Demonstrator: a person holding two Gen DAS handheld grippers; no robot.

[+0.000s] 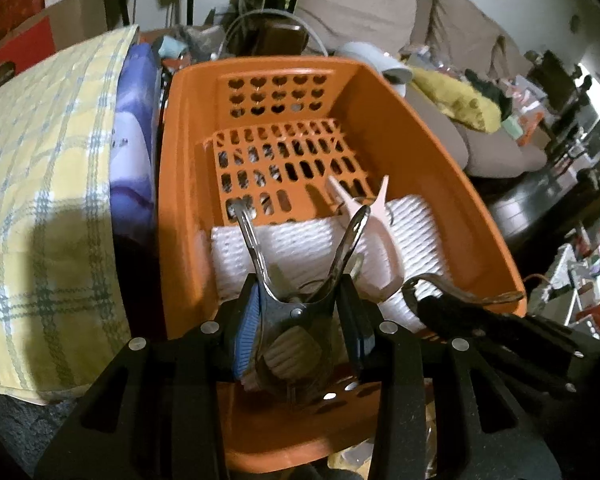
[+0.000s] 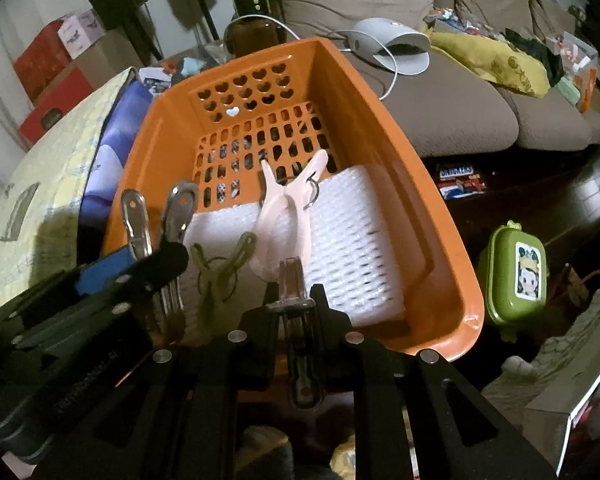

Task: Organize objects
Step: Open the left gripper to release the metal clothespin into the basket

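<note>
The left gripper (image 1: pixel 296 312) clamps a metal clip (image 1: pixel 300 264) over the orange basket's (image 1: pixel 432 184) near edge. The right gripper (image 2: pixel 296 312) pinches a clear clip (image 2: pixel 298 320); a pink clip (image 2: pixel 288 208) lies on white foam (image 2: pixel 348 240)

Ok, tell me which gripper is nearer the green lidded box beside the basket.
Right. The right gripper, shut on a clear clip, hangs at the orange basket rim nearest the green box; the left gripper is farther away, toward the basket's opposite side.

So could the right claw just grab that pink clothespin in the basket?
Probably not yet. The right claw is already shut on a clear clip, so it has no free grip. The way itself looks open: the pink clothespin lies uncovered on the white foam sheet just ahead.
</note>
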